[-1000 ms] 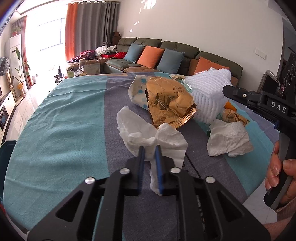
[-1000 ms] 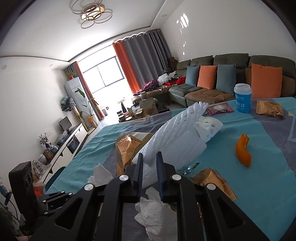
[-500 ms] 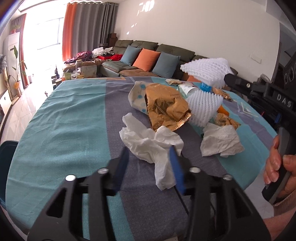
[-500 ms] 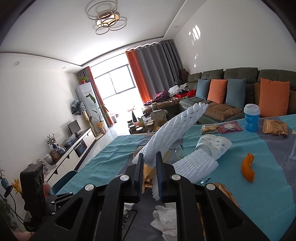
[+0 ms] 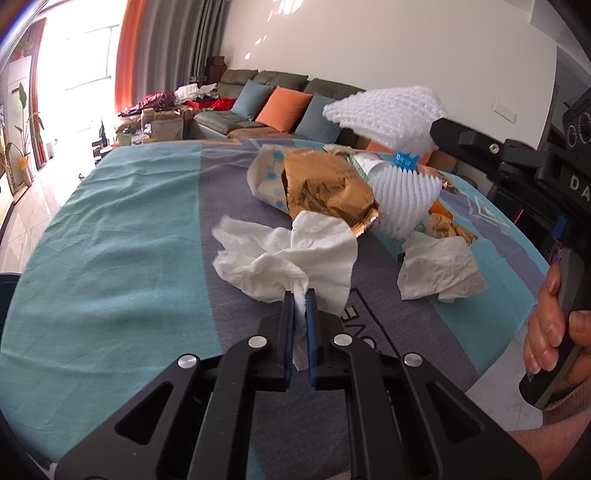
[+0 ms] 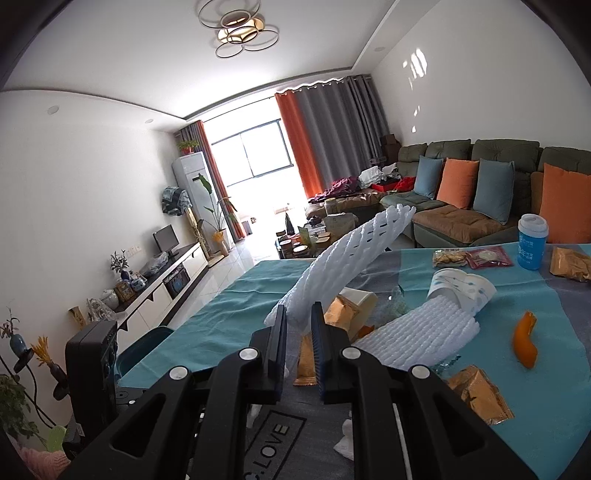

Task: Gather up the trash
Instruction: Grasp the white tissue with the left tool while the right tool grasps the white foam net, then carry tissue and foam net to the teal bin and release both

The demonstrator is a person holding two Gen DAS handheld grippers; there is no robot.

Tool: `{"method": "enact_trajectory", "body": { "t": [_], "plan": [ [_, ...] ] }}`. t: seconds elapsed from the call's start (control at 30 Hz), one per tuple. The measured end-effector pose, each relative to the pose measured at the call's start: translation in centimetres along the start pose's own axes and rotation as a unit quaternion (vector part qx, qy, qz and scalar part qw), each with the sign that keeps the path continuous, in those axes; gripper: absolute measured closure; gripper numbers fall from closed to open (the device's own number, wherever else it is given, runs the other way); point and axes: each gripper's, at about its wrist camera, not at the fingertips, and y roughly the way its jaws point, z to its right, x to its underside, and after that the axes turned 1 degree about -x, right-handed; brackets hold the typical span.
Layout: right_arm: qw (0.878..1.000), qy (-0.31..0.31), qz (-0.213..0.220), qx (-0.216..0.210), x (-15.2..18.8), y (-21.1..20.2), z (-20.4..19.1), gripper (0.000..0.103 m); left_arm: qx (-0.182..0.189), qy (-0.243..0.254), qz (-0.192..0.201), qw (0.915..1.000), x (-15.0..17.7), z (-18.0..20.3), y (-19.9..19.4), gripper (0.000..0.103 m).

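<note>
Covered in a teal and grey cloth [image 5: 110, 258], with black lettering on the grey band near the front edge: a wide worktop [image 6: 236, 295] strewn with litter. Beyond it, pale floor tiles, a green sofa [image 6: 491, 158] with orange and blue cushions along the white wall, orange and grey curtains [image 6: 325, 136] beside a bright window, a ring lamp [image 6: 236, 31] on the ceiling. Nearest, crumpled white and soft, a tissue [image 5: 291, 258] resting on the grey band, one twisted corner running back between the blue pads. Left claw [image 5: 300, 295] just closed again after a brief spread, now pinching that corner. Just to the right, apart from the first, a second tissue [image 5: 439, 266] lying loose. Farther back, a gold foil wrapper [image 5: 325, 188] tucked in a dotted paper cup [image 5: 264, 177] lying on its side, touching a ribbed white foam sleeve [image 5: 404, 197]. Raised clear of the cloth, a white foam net [image 6: 347, 266], woven and springy, slanting up and away. Right claw [image 6: 298, 314] pressed on the net's lower end, held by a hand [image 5: 554, 317] at the handle. Farther right, an orange peel [image 6: 524, 343] alone on the teal, more gold wrappers, and a blue lidded cup [image 6: 532, 242] standing at the far edge.
</note>
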Motion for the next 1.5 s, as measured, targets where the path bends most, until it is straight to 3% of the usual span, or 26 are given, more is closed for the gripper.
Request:
{"method": "enact_trajectory", "body": {
  "t": [0.4, 0.57, 0.87, 1.2, 1.5],
  "plan": [
    [0.992, -0.033, -0.041, -0.113, -0.2, 3.9, -6.1, 0.091, -0.094, -0.03, 0.061, 0.9932, -0.1, -6.0, -8.3, 0.097],
    [0.982, -0.057, -0.072, -0.167, -0.3, 6.6, -10.2, 0.091, -0.152, -0.062, 0.075, 0.9835, 0.8, -10.2, -11.4, 0.097],
    [0.96, -0.09, -0.131, -0.233, 0.5, 11.5, -16.7, 0.091, -0.227, -0.12, 0.065, 0.9643, 2.8, -18.1, -14.2, 0.097],
    [0.936, -0.116, -0.194, -0.268, 2.0, 15.6, -21.8, 0.091, -0.253, -0.175, 0.043, 0.9505, 4.9, -26.1, -15.3, 0.097],
    [0.919, -0.124, -0.256, -0.274, 4.0, 19.8, -24.2, 0.09, -0.261, -0.185, 0.023, 0.9471, 5.3, -29.4, -13.5, 0.096]
  ]
}}
